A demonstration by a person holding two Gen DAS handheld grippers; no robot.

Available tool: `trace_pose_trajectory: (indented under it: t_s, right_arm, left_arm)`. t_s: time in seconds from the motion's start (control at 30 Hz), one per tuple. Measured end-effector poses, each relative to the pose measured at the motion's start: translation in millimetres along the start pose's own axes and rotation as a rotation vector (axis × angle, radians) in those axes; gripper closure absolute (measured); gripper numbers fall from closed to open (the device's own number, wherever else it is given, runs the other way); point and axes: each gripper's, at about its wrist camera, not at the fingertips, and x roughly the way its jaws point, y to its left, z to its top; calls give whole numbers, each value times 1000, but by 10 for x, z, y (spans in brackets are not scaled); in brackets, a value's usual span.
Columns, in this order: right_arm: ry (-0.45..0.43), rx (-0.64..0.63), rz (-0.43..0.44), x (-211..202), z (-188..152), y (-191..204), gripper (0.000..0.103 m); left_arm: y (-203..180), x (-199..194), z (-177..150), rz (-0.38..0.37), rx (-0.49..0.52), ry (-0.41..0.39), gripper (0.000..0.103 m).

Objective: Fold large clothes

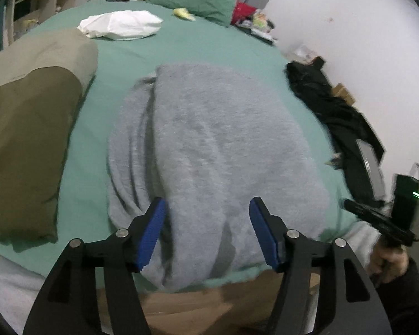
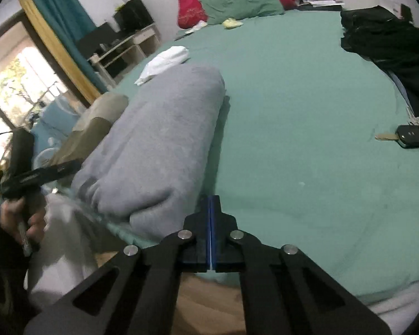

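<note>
Fingers of left gripper (image 1: 208, 215) gape over folded grey garment (image 1: 209, 145); right gripper (image 2: 212, 205) angled downward, closed empty.

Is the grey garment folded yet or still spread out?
Folded. The grey garment lies as a compact, layered bundle with rounded doubled edges on the green sheet.

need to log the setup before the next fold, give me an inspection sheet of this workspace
surface: bed with green sheet.
job's things: folded grey garment at the near edge; folded olive garment beside it.
clutter: white cloth, black clothes, car key, pillows.
grippers: left gripper open over the grey garment, gripping nothing; right gripper shut, empty, over bare sheet.
cables: nothing seen.
surroundings: window with teal curtain, shelving.
</note>
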Motion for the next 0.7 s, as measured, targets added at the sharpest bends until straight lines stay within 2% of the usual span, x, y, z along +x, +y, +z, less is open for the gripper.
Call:
trace_pose_trajectory:
  t_s: [0.13,0.2,0.23,0.27,0.3,0.33,0.43,0.57,0.7]
  right_arm:
    - [-31,15,-36,-106,140,-35,101]
    - [-36,21,-38,-58,219,-31,93]
    - [-37,20,-39,-107,176,4,72]
    - [-41,20,-39,-37,247,33,40]
    - [-48,19,-32,-28,265,32,28]
    - [-62,15,-16,-61,265,35,23]
    - [-75,-14,15,12,436,136,23]
    - [-60,-52,38,283,677,283,23]
    - [-33,-72,56,540,798,299,23]
  left_arm:
    - [104,-23,207,56,-59,-46,35]
    - [113,-2,317,71,-43,-57,34]
    - [118,28,380,80,-25,-57,33]
    - [127,57,425,86,-13,-53,33]
    - [157,100,484,92,-3,-48,33]
    - [189,128,519,89,-4,-46,32]
    - [381,259,589,42,-51,-26,24]
    - [666,525,604,54,-113,24,22]
    - [903,754,556,-18,-189,44,15]
